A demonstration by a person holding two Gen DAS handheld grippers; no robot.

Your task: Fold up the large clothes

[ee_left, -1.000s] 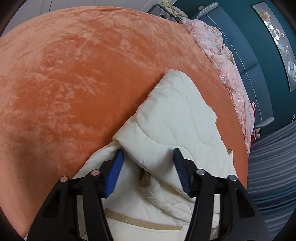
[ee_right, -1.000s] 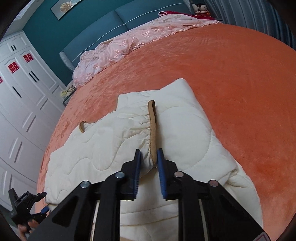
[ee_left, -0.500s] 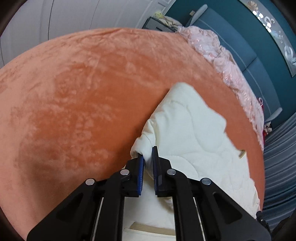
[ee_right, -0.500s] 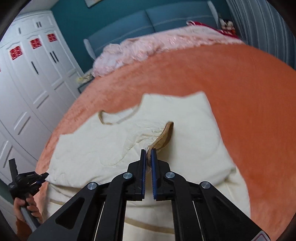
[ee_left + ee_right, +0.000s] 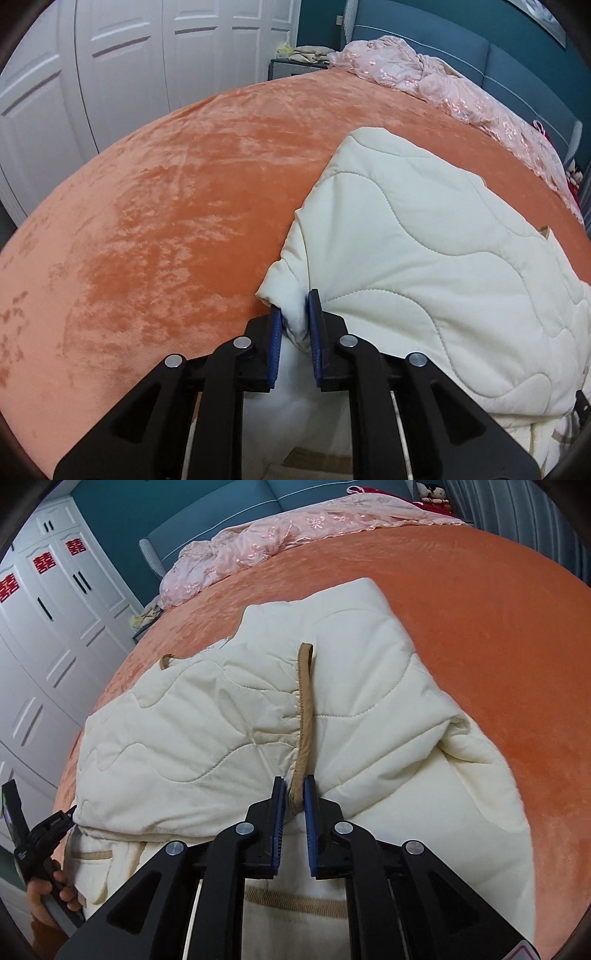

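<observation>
A cream quilted jacket (image 5: 436,251) with tan trim lies on the orange bed cover (image 5: 166,206); it also shows in the right wrist view (image 5: 229,716). My left gripper (image 5: 294,315) is shut on a bunched left edge of the jacket. My right gripper (image 5: 294,790) is shut on the jacket's tan-trimmed edge (image 5: 304,705) near the front. The left gripper (image 5: 70,814) appears at the far left of the right wrist view, at the jacket's left corner.
A pink lace cloth (image 5: 280,535) lies along the bed's far side by the blue headboard (image 5: 517,62). White wardrobe doors (image 5: 122,70) stand to the left. A small bedside cabinet (image 5: 291,66) sits in the corner. Grey curtains (image 5: 524,513) hang on the right.
The left gripper closed on the jacket's left edge a second ago and holds it, the view now tilted up. The right gripper stayed shut on the tan trim, whose strip now lies straighter.
</observation>
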